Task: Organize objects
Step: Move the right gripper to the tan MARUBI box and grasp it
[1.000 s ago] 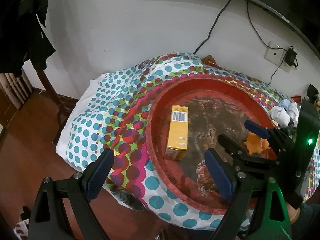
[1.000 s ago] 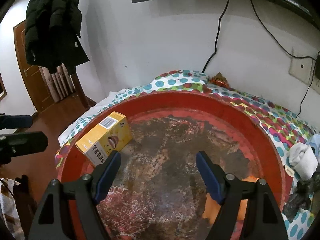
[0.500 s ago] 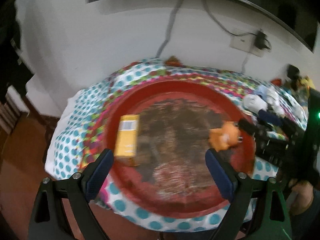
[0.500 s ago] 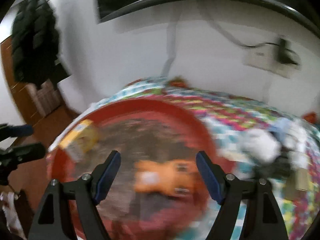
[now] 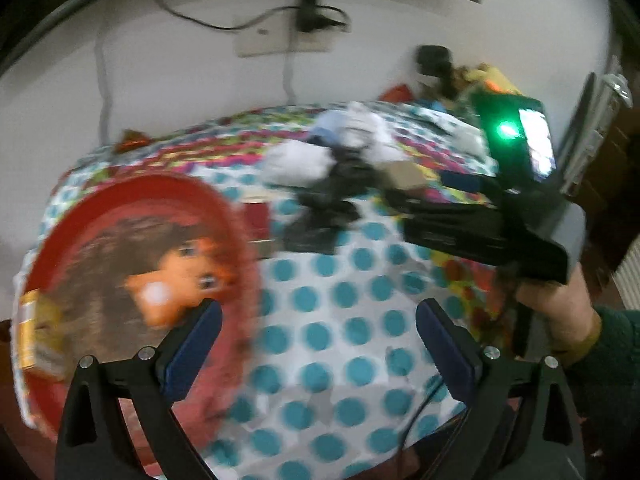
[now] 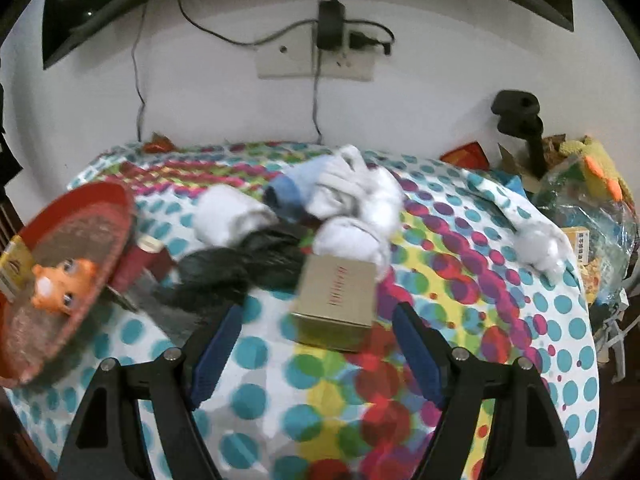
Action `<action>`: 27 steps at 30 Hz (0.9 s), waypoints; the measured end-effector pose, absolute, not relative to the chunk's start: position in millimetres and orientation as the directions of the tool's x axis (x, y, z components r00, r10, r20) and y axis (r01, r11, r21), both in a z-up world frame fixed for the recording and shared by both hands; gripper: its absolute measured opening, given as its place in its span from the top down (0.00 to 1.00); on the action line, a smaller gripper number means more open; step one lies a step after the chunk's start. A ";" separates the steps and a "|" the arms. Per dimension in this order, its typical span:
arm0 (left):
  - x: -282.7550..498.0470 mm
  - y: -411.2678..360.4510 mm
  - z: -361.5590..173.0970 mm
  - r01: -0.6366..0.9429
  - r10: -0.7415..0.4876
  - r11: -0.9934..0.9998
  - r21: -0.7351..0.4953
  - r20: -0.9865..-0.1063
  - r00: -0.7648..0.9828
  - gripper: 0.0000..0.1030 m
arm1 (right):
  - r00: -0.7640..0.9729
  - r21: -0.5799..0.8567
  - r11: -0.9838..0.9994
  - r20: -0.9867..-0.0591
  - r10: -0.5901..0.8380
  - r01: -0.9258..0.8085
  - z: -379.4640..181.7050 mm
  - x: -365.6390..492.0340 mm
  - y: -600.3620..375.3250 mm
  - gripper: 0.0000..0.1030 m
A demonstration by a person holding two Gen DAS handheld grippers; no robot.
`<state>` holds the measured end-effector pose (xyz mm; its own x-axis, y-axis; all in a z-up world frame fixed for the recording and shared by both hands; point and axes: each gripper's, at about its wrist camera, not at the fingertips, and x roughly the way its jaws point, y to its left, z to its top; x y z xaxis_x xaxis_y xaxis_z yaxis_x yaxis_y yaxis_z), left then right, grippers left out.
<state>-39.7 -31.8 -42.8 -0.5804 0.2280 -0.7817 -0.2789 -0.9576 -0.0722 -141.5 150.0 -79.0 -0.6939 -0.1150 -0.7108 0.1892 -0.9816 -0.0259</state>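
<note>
**Both grippers open above the dotted cloth, tan box ahead of the right one**

At the far left a red tray (image 6: 80,216) rests on the dotted cloth (image 6: 460,240). Inside it a yellow box (image 6: 14,268) lies against the left rim, with an orange toy (image 6: 60,280) just beside it toward the middle. A dark red box (image 6: 154,258) sits just outside the tray's right rim. Next comes a crumpled black bag (image 6: 240,264), and behind it a heap of white socks (image 6: 352,196) with a blue sock (image 6: 286,194) among them. A tan box (image 6: 336,296) lies on the cloth touching the near edge of that heap. Further right one more white sock (image 6: 538,246) lies apart, and at the far right a clear plastic bag (image 6: 588,216) holds packets.

The left gripper (image 5: 316,344) hangs over bare cloth at the tray's right rim, its jaws spread wide with nothing between them. The right gripper (image 6: 318,344) is also released and empty, jaws wide, with the tan box just ahead of the gap and not touching either pad. In the left view that gripper is held by a hand (image 5: 560,300) at the right edge; that view is blurred
</note>
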 end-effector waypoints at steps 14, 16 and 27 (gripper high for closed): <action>-61.6 -27.9 -79.2 -0.259 0.217 -0.964 -0.063 -0.750 -0.625 0.06 | -0.652 0.001 -0.980 -0.747 -0.134 0.200 -98.7 -171.0 149.7 0.51; -67.6 -33.3 -81.1 -0.249 0.223 -0.966 -0.075 -0.734 -0.642 0.06 | -0.652 0.002 -0.979 -0.746 -0.136 0.202 -98.5 -170.7 149.5 0.51; -99.3 -11.4 -54.0 -0.353 0.265 -0.935 -0.024 -0.708 -0.654 0.06 | -0.655 0.022 -0.975 -0.737 -0.166 0.222 -97.2 -170.0 155.9 0.52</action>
<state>-99.3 -11.4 -54.0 -0.6542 0.2653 -0.7082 -0.3531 -0.9353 -0.0242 -170.0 155.8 -97.2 -0.6547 -0.1659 -0.7375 0.2218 -0.9748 0.0223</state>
